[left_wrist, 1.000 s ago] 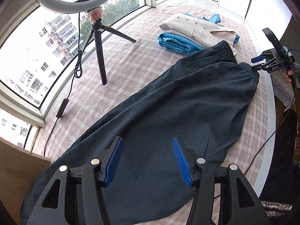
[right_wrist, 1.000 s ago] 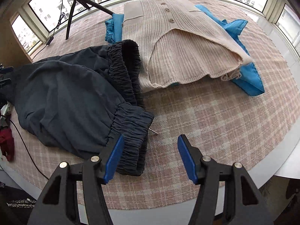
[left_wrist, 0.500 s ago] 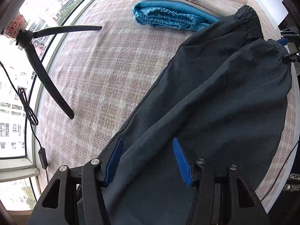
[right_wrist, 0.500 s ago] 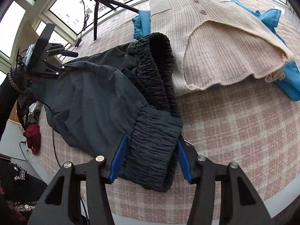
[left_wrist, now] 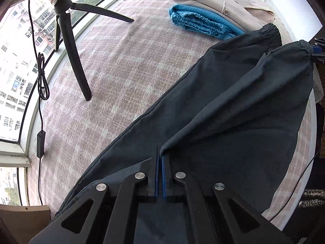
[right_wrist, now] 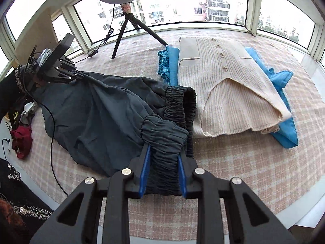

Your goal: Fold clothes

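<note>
Both ends of the dark trousers (left_wrist: 233, 111) pinched, ready for the fold.

Your left gripper (left_wrist: 159, 174) is fully closed on a thin fold of fabric at the leg end; your right gripper (right_wrist: 162, 172) is closing, its pads already squeezing the gathered waistband (right_wrist: 164, 138). The trousers lie stretched along the checked cloth (right_wrist: 254, 172), beside the beige cardigan (right_wrist: 229, 89) stacked on blue garments (left_wrist: 203, 22). Next, you likely lift one end over to the other, keeping tension even. The hems sit hidden beneath the left gripper.
</note>
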`<act>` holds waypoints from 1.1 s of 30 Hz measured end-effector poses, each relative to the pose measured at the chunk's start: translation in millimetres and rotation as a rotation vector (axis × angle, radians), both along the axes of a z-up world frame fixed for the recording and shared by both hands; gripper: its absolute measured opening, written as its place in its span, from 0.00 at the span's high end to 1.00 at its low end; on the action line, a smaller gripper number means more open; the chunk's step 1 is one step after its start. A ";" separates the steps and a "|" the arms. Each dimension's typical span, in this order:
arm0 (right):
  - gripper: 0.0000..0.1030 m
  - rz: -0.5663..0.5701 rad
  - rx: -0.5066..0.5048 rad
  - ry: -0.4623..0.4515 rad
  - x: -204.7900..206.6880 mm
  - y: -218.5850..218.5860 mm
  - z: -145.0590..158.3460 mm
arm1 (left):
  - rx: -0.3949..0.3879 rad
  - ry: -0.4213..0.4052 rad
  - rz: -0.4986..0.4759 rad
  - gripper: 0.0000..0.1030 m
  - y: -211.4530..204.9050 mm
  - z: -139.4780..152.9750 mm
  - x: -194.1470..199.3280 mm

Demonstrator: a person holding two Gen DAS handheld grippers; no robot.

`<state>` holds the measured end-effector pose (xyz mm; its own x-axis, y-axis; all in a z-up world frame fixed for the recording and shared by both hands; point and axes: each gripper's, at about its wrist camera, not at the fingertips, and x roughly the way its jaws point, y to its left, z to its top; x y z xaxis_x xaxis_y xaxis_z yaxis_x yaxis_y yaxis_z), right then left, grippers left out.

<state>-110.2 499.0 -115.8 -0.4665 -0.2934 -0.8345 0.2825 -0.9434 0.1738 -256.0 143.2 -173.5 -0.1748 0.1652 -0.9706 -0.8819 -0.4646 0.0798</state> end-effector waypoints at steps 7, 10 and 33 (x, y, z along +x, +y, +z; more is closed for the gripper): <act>0.77 0.027 0.108 0.055 -69.1 -16.0 -3.3 | 0.005 0.056 0.115 0.97 -13.5 8.9 -38.0; 0.77 0.007 0.211 -0.031 -92.5 -14.9 -30.3 | -0.048 0.043 0.156 0.73 -9.9 -11.0 -58.3; 0.42 0.420 0.127 -0.008 -8.4 -169.3 67.1 | 0.098 -0.100 0.448 0.61 -201.7 -12.2 161.5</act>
